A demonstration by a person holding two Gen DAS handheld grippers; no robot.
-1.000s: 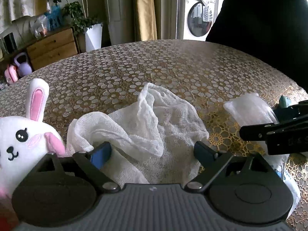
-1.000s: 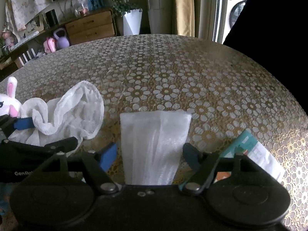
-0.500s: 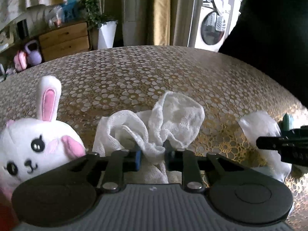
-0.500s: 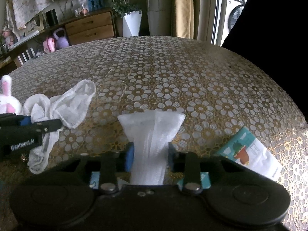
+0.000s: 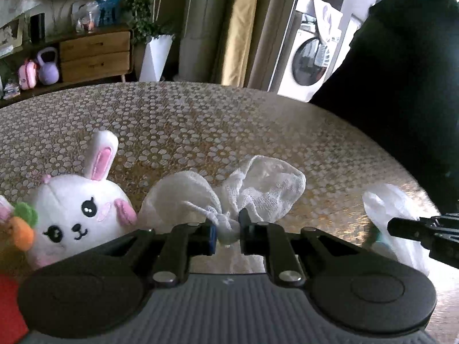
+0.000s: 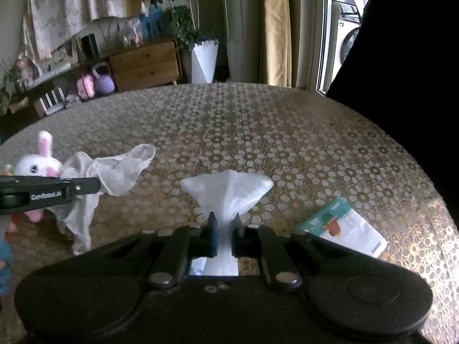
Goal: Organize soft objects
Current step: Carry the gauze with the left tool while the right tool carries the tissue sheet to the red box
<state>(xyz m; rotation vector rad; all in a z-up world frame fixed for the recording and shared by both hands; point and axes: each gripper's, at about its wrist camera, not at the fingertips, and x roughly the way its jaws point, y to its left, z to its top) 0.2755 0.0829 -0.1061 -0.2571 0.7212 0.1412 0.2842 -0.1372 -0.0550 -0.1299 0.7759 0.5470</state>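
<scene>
A white gauze cloth [image 5: 266,189] is bunched between the pads of my left gripper [image 5: 226,229], whose jaws are closing tight on it; the cloth hangs lifted off the table [image 5: 200,132]. In the right wrist view the same cloth [image 6: 120,169] dangles from the left gripper [image 6: 96,185]. My right gripper [image 6: 223,229] is closing on a translucent white plastic bag [image 6: 229,189], pinched to a narrow neck and fanning out above the pads. From the left wrist view the bag [image 5: 396,209] and right gripper [image 5: 401,226] sit at the right edge.
A white plush rabbit [image 5: 74,212] with pink ears and a felt carrot [image 5: 23,229] sits just left of the cloth. A teal and white printed packet [image 6: 341,229] lies on the gold patterned tablecloth to the right. A person in black stands at the far right.
Both grippers have gone from open to pinched: the left onto the gauze cloth, the right onto the plastic bag. Both have risen, lifting their loads off the table.
</scene>
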